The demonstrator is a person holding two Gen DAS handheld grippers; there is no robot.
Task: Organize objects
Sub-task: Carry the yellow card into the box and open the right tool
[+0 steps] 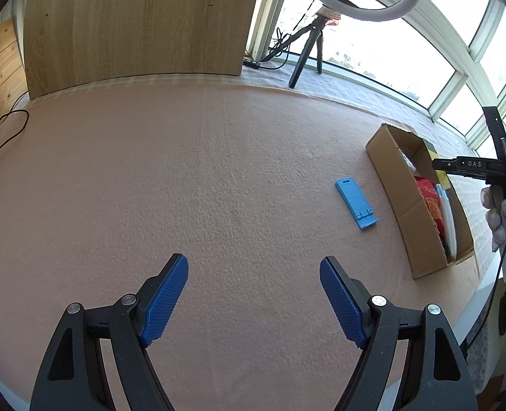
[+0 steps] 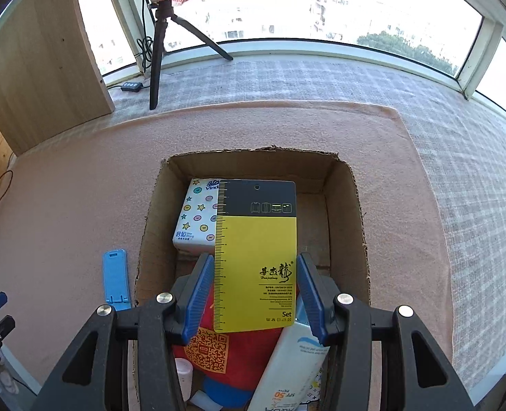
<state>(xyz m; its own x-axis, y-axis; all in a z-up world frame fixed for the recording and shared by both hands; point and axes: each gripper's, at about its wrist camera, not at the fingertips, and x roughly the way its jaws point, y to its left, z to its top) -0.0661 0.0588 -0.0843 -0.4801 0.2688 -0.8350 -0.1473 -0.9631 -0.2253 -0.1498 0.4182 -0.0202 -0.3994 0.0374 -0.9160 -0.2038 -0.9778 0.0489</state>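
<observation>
My right gripper [image 2: 255, 294] is pinching a yellow-and-black card [image 2: 255, 257] by its side edges, right over the open cardboard box [image 2: 350, 212]. Under it in the box: a tissue pack [image 2: 196, 215] with stars, a red pouch [image 2: 249, 349] with a QR code, and a sunscreen tube [image 2: 294, 370]. A blue stand [image 2: 116, 279] lies flat on the pink mat [image 2: 400, 188] just left of the box.

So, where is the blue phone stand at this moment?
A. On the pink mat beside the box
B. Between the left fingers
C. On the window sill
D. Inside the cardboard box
A: the blue phone stand lies flat on the pink mat, just outside the cardboard box.
</observation>
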